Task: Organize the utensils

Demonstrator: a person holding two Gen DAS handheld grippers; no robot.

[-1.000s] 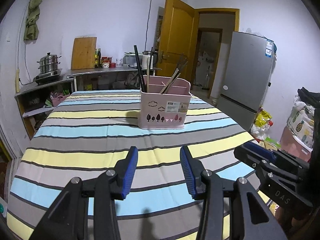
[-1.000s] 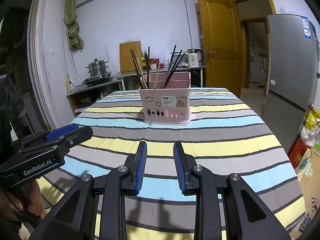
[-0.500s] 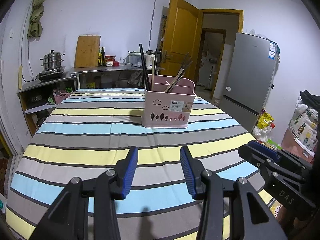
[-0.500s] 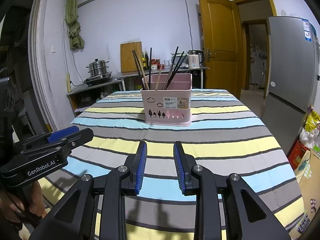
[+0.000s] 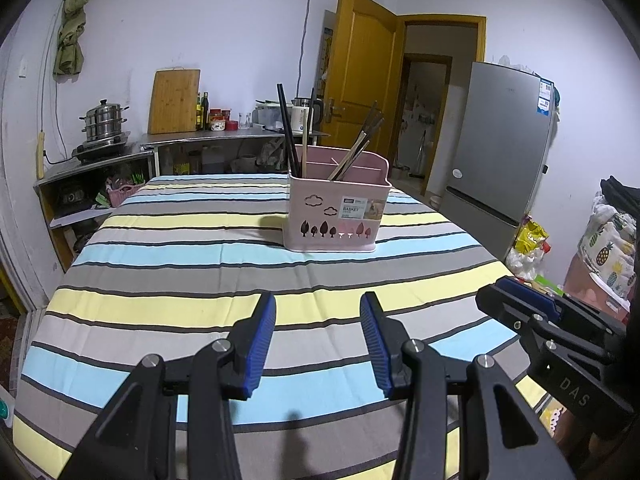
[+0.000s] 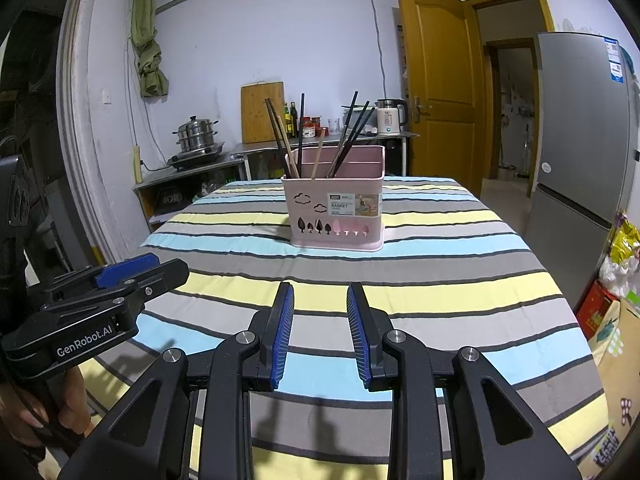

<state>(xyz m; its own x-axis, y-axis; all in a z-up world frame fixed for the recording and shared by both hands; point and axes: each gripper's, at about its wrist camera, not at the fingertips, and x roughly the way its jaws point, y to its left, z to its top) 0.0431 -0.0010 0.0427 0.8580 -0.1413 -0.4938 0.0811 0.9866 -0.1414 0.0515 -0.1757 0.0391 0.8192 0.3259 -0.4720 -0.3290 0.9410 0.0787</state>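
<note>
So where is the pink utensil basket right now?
The pink utensil basket stands upright mid-table on the striped tablecloth, straight ahead of both open grippers, holding chopsticks.

The black left gripper with blue ribbed pads [image 5: 318,340] is hovering, its jaws spread wide and empty. The matching black right gripper [image 6: 320,334], just beside it, is gaping less widely, gripping nothing.
</note>
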